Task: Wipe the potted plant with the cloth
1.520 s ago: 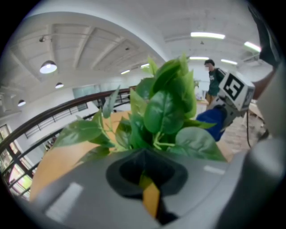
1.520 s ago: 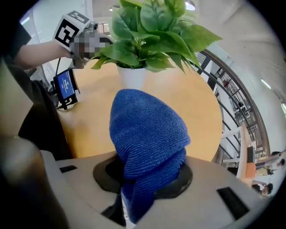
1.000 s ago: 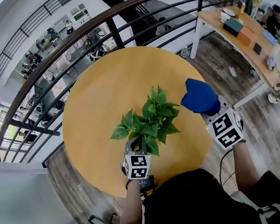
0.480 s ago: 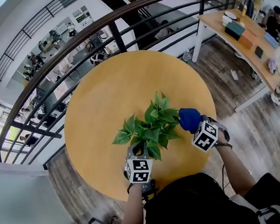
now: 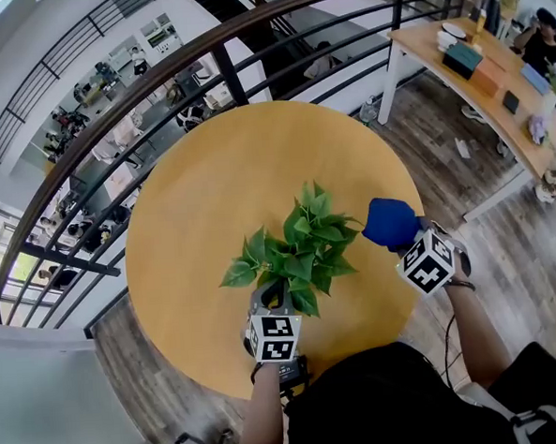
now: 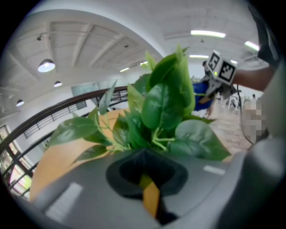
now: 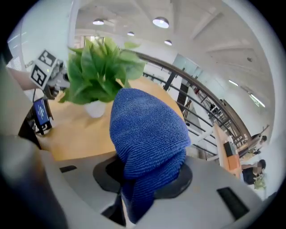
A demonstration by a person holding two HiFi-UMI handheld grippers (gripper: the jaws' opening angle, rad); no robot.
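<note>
The cloth (image 5: 389,222) has drawn back. A second ago it was held high and well off to the right; half a second ago it was pressed against the right-hand leaves; now it sits just beside them, apart or barely brushing. I read this as the end of one wiping stroke on the right side of the potted plant (image 5: 303,243), with most of the foliage not yet touched.

The right hand-held gripper (image 5: 406,241) is clamped on the cloth, which bulges out of its jaws as a rounded blue wad aimed at the plant. Its forearm comes in from the lower right, cube turned up and outward.

The left hand-held gripper (image 5: 268,297) is tucked under the near leaves, pointing away from the person with the forearm straight behind it. Its own view shows leaves right ahead of it, but I cannot tell whether its jaws are closed on anything.

The plant stands in its white pot (image 7: 95,108) on the round tabletop (image 5: 218,164), toward the near edge.
</note>
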